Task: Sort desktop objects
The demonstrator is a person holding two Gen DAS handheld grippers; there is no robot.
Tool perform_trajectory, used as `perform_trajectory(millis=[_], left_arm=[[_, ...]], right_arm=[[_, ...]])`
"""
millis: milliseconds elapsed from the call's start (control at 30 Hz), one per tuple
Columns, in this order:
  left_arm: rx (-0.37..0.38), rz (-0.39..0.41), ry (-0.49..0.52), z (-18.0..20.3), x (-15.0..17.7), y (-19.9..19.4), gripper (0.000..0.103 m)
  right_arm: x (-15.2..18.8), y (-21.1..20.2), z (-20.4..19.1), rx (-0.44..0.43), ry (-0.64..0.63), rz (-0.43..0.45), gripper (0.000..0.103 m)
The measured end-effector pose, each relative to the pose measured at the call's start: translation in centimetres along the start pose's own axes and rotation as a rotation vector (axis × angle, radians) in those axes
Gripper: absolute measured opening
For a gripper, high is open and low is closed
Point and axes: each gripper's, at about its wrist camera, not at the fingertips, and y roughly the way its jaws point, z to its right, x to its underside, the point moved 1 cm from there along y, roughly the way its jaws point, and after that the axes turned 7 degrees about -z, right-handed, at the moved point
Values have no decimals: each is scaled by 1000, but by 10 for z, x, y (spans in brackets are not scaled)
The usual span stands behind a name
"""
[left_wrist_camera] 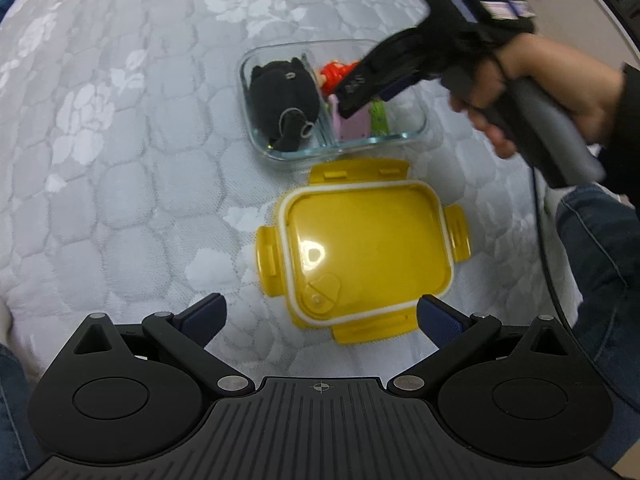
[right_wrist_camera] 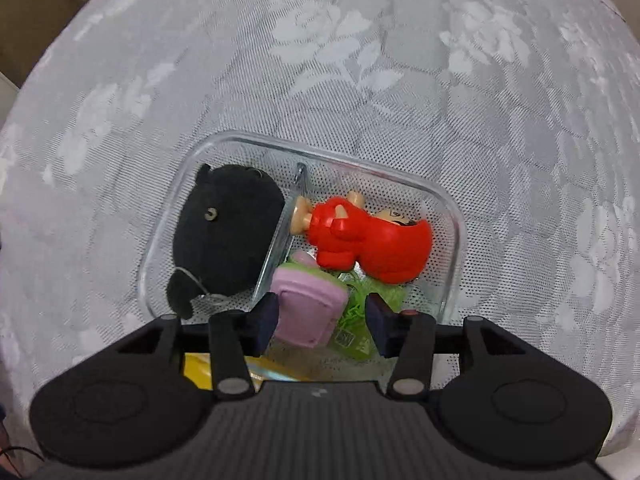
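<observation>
Hovering over the right compartment of the glass container (right_wrist_camera: 448,216), the right gripper (right_wrist_camera: 322,320) has its jaws parted around the pink toy (right_wrist_camera: 308,304); the left pad looks just beside it, the right pad stands clear, so nothing is gripped. That toy lies in the near part of the compartment on a green packet (right_wrist_camera: 356,312), with the red figure (right_wrist_camera: 372,244) farther in. The black plush (right_wrist_camera: 228,232) fills the left compartment. Sorting looks nearly done, since no loose item shows on the quilted surface (left_wrist_camera: 120,160). The yellow lid (left_wrist_camera: 360,256) lies upturned just near of the container, not yet fitted. The left gripper (left_wrist_camera: 320,320) hangs over the lid's near edge, jaws wide and empty
</observation>
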Motion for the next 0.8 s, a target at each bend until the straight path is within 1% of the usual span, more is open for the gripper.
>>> perform_trajectory(millis=[33,100,133,167,200,233,267,367,400,467,567,600,633,667,700,733,767,800], left_arm=[[2,0,6,1,1,0,103],[7,1,23,3,2,-1,103],[7,2,32,5,3,-1,103],[7,4,39,6,3,-1,103],[6,6,44,8,3,-1,103],[5,9,49,9,3,-2,103],[4,12,53,10,3,-2,103],[-3,18,59,12,1,-1,103],[-4,20,61,13,1,-1,103],[-4,25,68,16,0,-1,103],[-10,28,84,20,-1,-1,103],[-11,26,87,22,-2,0,103],[-12,24,90,23,-3,0,103],[-13,21,94,25,-4,1,103],[-14,19,99,27,-4,3,103],[-15,18,104,29,-5,4,103],[-16,16,107,30,-6,6,103],[-17,12,107,31,-7,7,103]], right_arm=[[-2,4,0,-11,8,-8,57],[-4,13,0,11,25,-25,66],[-4,15,0,25,26,-19,67],[-3,14,-1,17,18,-15,65],[-2,14,-1,7,9,-11,48],[-1,11,-1,-25,10,-3,45],[1,7,0,-32,21,10,44],[9,-4,2,-19,15,40,44],[13,-8,6,-31,30,41,44],[21,-21,19,-92,85,57,44],[33,-47,39,-200,188,109,44],[37,-56,46,-236,226,129,24],[41,-63,54,-288,279,136,10],[46,-68,64,-349,348,147,6],[52,-73,75,-411,418,160,7],[54,-75,80,-455,460,168,7],[59,-76,87,-486,501,181,7],[60,-78,91,-499,528,186,7]])
